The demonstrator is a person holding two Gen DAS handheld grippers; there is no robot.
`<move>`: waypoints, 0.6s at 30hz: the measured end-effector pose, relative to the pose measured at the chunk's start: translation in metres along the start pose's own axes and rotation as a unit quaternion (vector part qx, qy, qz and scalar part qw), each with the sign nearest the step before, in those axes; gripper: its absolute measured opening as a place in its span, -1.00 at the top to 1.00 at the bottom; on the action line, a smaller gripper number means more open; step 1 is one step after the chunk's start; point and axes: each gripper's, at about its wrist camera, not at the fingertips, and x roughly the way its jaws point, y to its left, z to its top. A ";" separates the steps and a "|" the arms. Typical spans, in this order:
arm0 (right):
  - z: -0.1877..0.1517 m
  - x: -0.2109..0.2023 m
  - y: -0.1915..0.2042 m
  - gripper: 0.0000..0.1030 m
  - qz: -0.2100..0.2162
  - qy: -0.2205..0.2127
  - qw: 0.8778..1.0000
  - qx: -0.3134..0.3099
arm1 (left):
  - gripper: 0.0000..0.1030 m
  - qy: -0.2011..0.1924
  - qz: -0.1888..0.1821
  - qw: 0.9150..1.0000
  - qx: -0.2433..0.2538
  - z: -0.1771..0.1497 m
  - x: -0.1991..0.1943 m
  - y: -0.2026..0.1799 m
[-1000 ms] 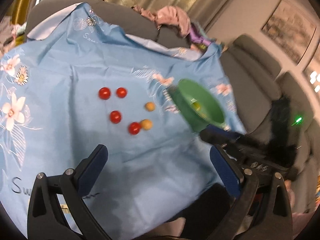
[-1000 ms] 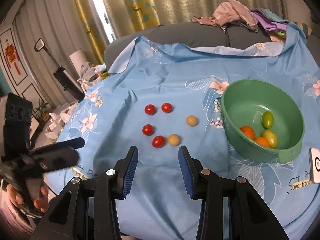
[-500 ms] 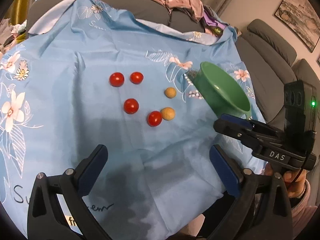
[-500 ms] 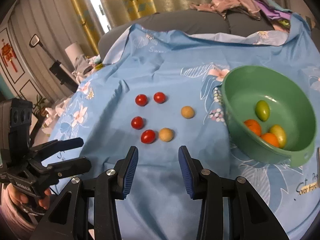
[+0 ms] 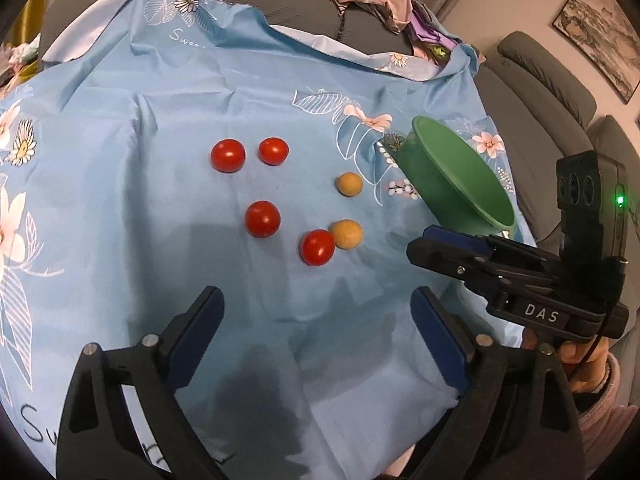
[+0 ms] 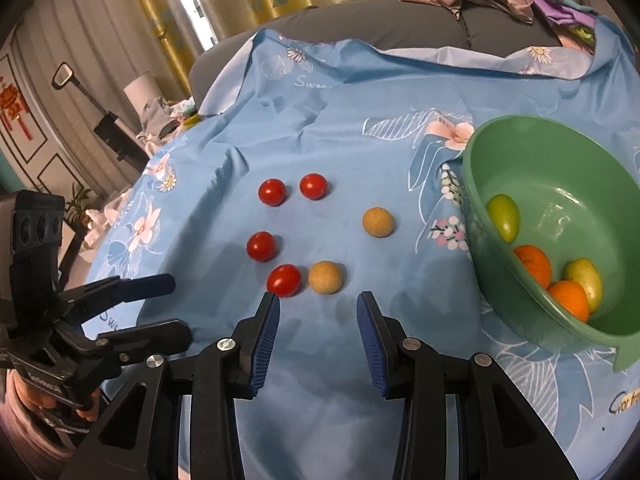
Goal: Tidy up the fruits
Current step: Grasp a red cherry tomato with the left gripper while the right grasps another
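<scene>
Both grippers hover above a blue floral cloth (image 6: 400, 100) draped over a grey sofa (image 6: 420, 24).

Left gripper (image 5: 316, 320): jaws wide apart and closing, with nothing between them; only bare cloth lies in the gap. In the right wrist view the same gripper (image 6: 176, 308) appears at the left edge, held by a hand (image 6: 48, 404).

Right gripper (image 6: 318, 320): jaws set narrowly apart, gripping nothing. In the left wrist view it (image 5: 424, 240) enters from the right, held by a hand (image 5: 584, 360).

Loose fruit on the cloth, ahead of both grippers: 4 red tomatoes and 2 tan round fruits. 2 tomatoes (image 6: 272, 192) (image 6: 314, 186) lie side by side farthest off; a 3rd tomato (image 6: 261, 246) lies nearer. The 4th tomato (image 6: 284, 280) lies just ahead of the tip of the right gripper's left-hand finger (image 6: 264, 332), touching or nearly touching the nearer tan fruit (image 6: 326, 277), which sits just ahead of the gap between the right gripper's jaws. The farther tan fruit (image 6: 378, 222) lies alone, between the tomatoes and the bowl.

Green bowl (image 6: 560, 152): stands on the cloth to the right of the right gripper, well apart from the left gripper. It holds 2 orange fruits (image 6: 534, 264) (image 6: 570, 300) and 2 yellow-green fruits (image 6: 504, 216) (image 6: 586, 282).
</scene>
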 end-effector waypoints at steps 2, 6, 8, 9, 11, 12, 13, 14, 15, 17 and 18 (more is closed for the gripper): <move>0.000 0.003 0.002 0.18 0.007 0.004 1.000 -0.006 | -0.74 -0.002 0.009 1.000 0.003 0.005 0.002 0.003; 0.001 0.011 0.010 0.18 0.039 0.016 0.999 -0.019 | -0.66 -0.009 0.023 1.000 0.001 0.019 0.009 0.014; 0.001 0.021 0.016 0.19 0.045 0.027 0.998 -0.031 | -0.61 -0.007 0.034 0.999 0.000 0.026 0.016 0.021; 0.002 0.024 0.018 0.19 0.046 0.030 0.998 -0.034 | -0.56 -0.002 0.038 0.999 0.001 0.029 0.021 0.023; 0.003 0.034 0.022 0.19 0.052 0.037 0.997 -0.036 | -0.48 0.011 0.047 0.999 0.002 0.035 0.034 0.026; 0.004 0.039 0.023 0.18 0.052 0.040 0.997 -0.036 | -0.42 0.015 0.047 0.999 0.003 0.038 0.039 0.027; 0.005 0.043 0.023 0.19 0.051 0.044 0.997 -0.035 | -0.40 0.017 0.047 0.999 0.005 0.039 0.042 0.026; 0.007 0.050 0.024 0.19 0.051 0.047 0.997 -0.034 | -0.39 0.018 0.049 0.999 0.008 0.041 0.046 0.026; 0.007 0.052 0.025 0.19 0.051 0.049 0.997 -0.033 | -0.36 0.020 0.052 0.998 0.011 0.043 0.049 0.026; 0.008 0.059 0.026 0.19 0.048 0.054 0.997 -0.033 | -0.25 0.025 0.055 0.998 0.013 0.048 0.056 0.027; 0.008 0.061 0.026 0.18 0.047 0.055 0.997 -0.034 | -0.18 0.028 0.053 0.998 0.015 0.050 0.060 0.027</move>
